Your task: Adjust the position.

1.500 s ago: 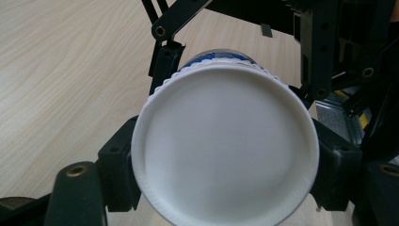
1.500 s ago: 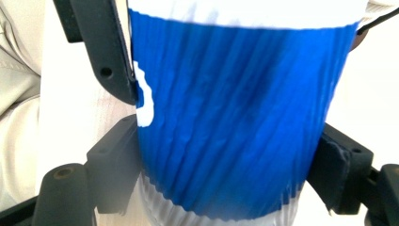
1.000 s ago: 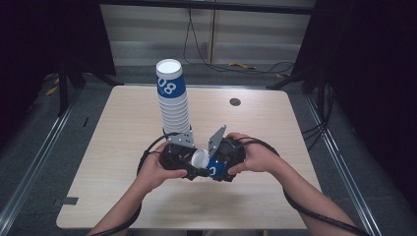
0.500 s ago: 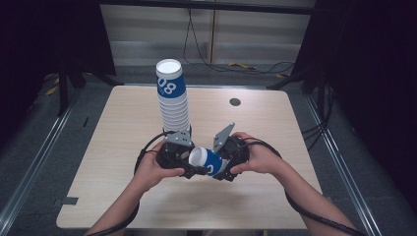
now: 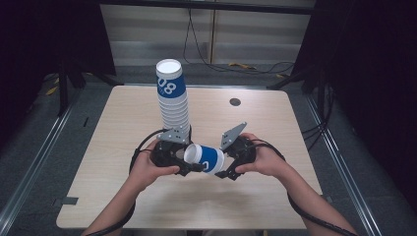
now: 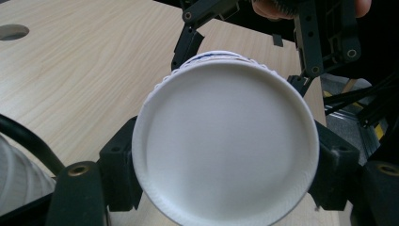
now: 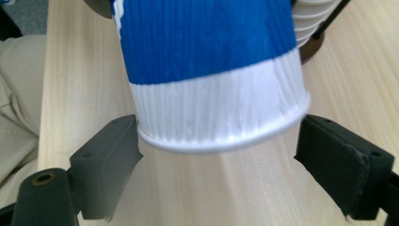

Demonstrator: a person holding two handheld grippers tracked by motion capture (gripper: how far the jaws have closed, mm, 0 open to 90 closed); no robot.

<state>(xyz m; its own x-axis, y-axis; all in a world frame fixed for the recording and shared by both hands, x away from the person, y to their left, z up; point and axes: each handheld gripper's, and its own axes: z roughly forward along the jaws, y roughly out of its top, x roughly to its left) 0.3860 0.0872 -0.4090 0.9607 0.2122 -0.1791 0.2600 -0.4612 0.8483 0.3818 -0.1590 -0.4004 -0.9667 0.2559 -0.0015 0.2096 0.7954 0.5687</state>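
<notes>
High view: a light wooden table (image 5: pixel 123 196) carries a tall stack of paper cups (image 5: pixel 173 101), blue and white, upside down, at centre. Nearer than the stack, both hands hold grippers that face each other, and a single paper cup (image 5: pixel 206 158) lies on its side in the air between them, base toward the left. The left gripper (image 5: pixel 191 164) meets the cup's base end; the right gripper (image 5: pixel 222 169) sits at the cup's rim end. A small dark round hole (image 5: pixel 235 102) sits far right on the table. Left gripper view: the cup's white base (image 6: pixel 226 141) fronts the camera and both black jaws press on its sides, so this gripper is clamped on the cup; the other gripper shows beyond it. Right gripper view: the cup's blue ribbed wall and white rim band (image 7: pixel 211 84) hang between the jaws, which stand wide, the left pad just at the rim, the right pad apart from it, no squeeze.
</notes>
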